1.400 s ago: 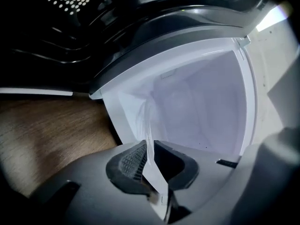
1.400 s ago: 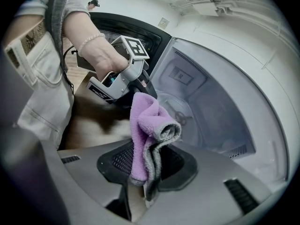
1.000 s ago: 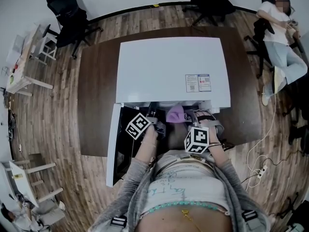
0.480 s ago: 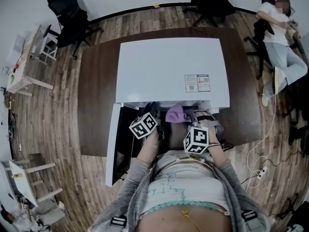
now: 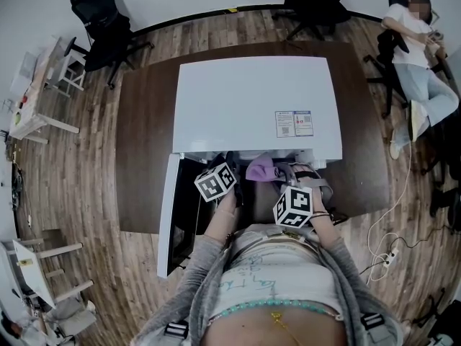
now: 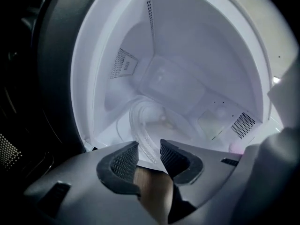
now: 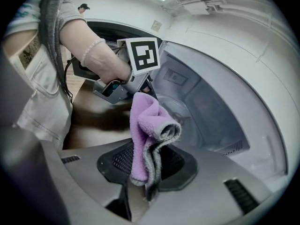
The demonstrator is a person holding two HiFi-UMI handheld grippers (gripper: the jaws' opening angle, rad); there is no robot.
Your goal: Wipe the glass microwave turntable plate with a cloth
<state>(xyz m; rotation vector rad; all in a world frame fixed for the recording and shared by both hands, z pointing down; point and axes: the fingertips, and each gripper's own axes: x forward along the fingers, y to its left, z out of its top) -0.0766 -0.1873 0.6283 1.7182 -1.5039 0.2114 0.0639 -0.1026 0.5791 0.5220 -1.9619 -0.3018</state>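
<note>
The glass turntable plate [image 6: 151,122] lies inside the white microwave [image 5: 256,107], also seen in the right gripper view [image 7: 177,108]. My left gripper [image 6: 149,153] is at the oven mouth [image 5: 232,164]. Its jaws have just been opening. The plate's near rim runs into the gap between them, and the pads stand off it. My right gripper [image 7: 147,165] is shut on a folded purple cloth [image 7: 147,121], held just right of the left gripper [image 7: 148,89] in front of the cavity. In the head view the cloth [image 5: 261,169] shows at the opening, with my right gripper [image 5: 279,175] beside it.
The microwave door [image 5: 167,218] hangs open to the left. The oven sits on a dark brown table [image 5: 144,143] on a wood floor. Black office chairs [image 5: 101,20] stand behind it, and a seated person [image 5: 418,49] is at the far right.
The left gripper has rolled about its own axis, its marker cube turning and shifting slightly right. The right gripper and the cloth have stayed put.
</note>
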